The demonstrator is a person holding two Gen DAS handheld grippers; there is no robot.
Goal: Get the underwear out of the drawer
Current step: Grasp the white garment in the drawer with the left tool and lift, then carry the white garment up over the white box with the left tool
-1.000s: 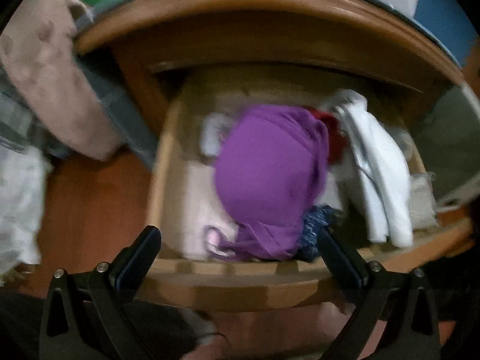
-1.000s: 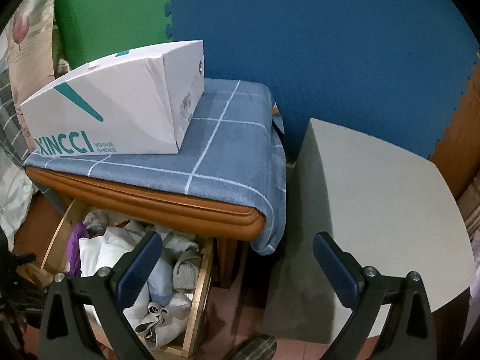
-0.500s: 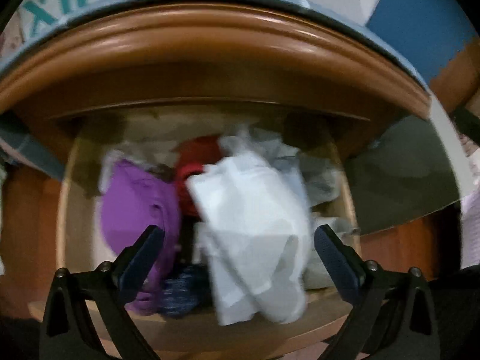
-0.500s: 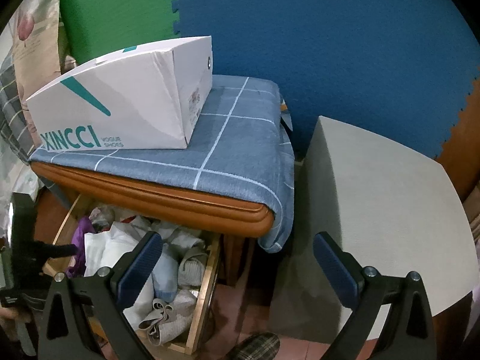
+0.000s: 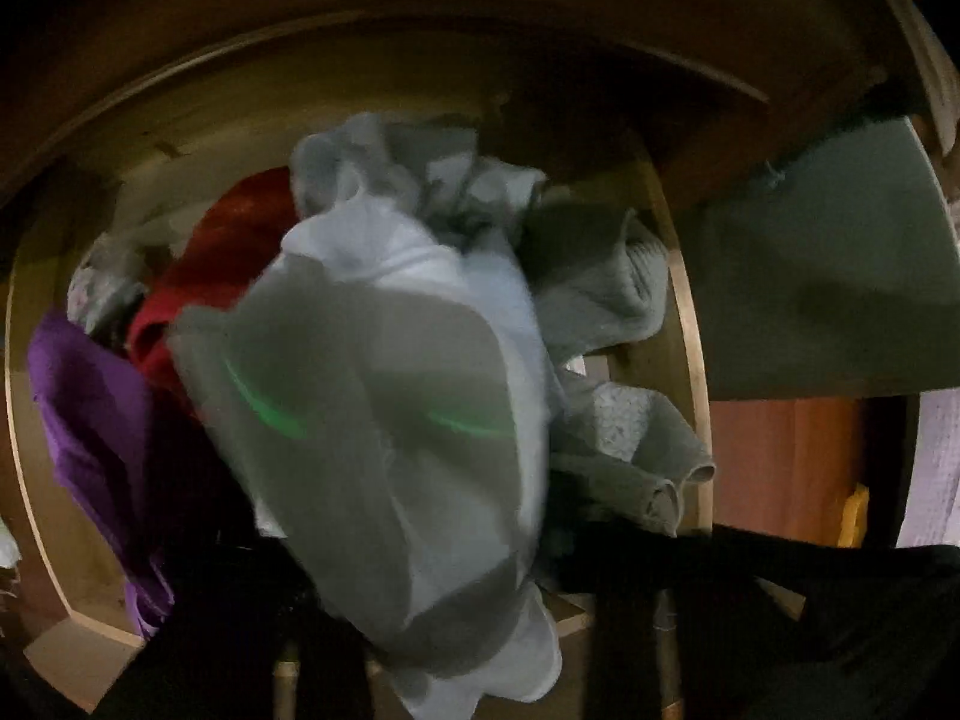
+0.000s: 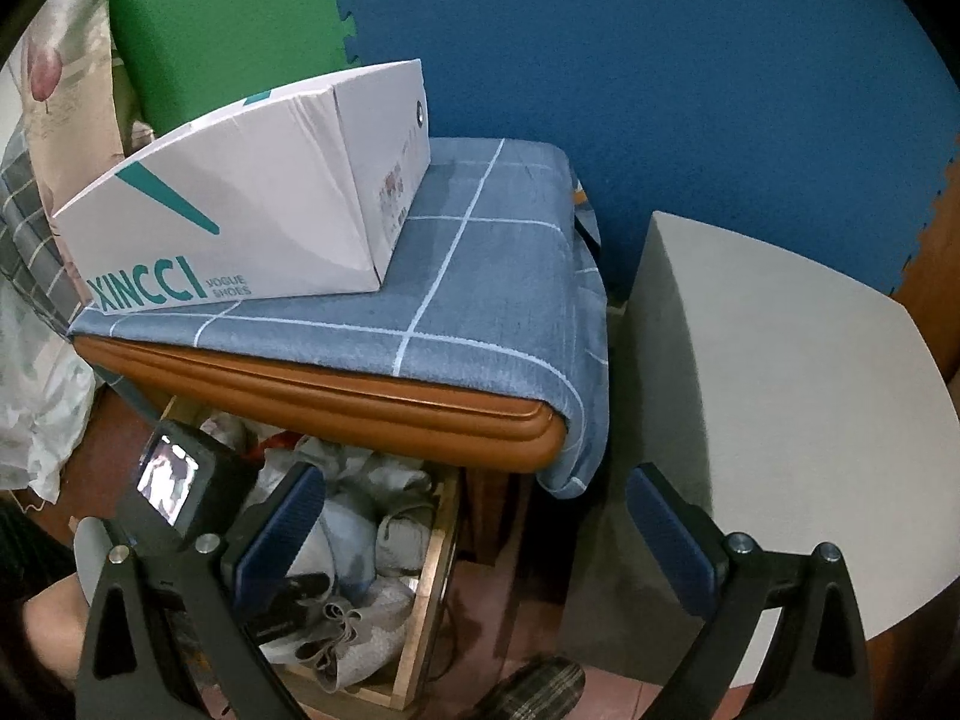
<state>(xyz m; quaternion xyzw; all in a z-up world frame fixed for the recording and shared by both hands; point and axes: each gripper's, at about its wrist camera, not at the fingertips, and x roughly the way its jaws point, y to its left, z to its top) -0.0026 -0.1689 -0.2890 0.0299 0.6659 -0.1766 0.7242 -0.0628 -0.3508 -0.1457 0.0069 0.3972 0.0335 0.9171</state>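
Observation:
The open wooden drawer (image 5: 684, 324) is full of crumpled clothes. In the left wrist view a white garment (image 5: 384, 420) fills the middle, very close, with a purple piece (image 5: 90, 420) at left, a red piece (image 5: 222, 252) behind and grey pieces (image 5: 606, 300) at right. The left gripper's fingers are lost in dark shadow at the bottom, so its state is unclear. In the right wrist view the left gripper body (image 6: 180, 498) is down in the drawer (image 6: 432, 594). My right gripper (image 6: 474, 540) is open and empty, held above the drawer's right side.
A white XINCCI shoe box (image 6: 252, 204) sits on a blue checked cloth (image 6: 480, 276) covering the nightstand top. A grey table (image 6: 780, 396) stands to the right. Blue and green foam mats (image 6: 660, 48) line the wall. A plaid slipper (image 6: 534, 690) lies on the floor.
The left gripper has pushed down and forward into the drawer, so the white garment now fills its view and its fingers are in shadow. The right gripper has drifted slightly.

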